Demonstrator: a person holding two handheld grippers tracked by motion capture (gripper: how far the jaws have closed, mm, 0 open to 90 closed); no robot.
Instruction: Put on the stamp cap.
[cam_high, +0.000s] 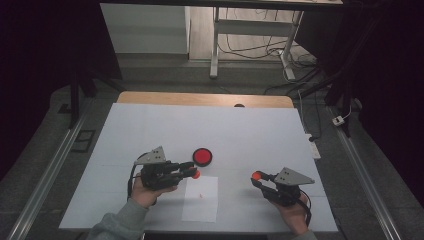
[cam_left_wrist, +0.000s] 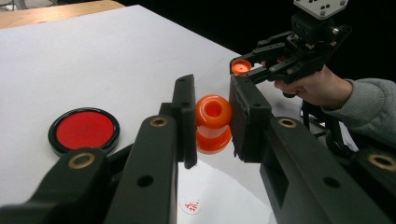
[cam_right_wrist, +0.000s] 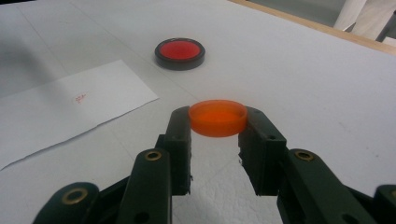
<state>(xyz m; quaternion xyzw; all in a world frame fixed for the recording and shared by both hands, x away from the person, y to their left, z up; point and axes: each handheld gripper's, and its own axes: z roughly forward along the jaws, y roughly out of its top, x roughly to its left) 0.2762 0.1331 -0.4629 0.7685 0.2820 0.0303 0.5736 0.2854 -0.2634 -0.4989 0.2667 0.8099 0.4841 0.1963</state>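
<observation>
Two orange parts, one clamped in each gripper above the table.
Left gripper (cam_left_wrist: 212, 122) squeezes the stamp (cam_left_wrist: 213, 123) over the paper (cam_high: 201, 199); right gripper (cam_right_wrist: 217, 122) pinches its cap (cam_right_wrist: 217, 117); ink pad (cam_high: 202, 156) lies beyond. Risk: the thin cap could pop out sideways under pressure.

surface: white table (cam_high: 150, 130) | on it: paper sheet (cam_high: 202, 202), black-rimmed red disc (cam_high: 202, 156)
</observation>
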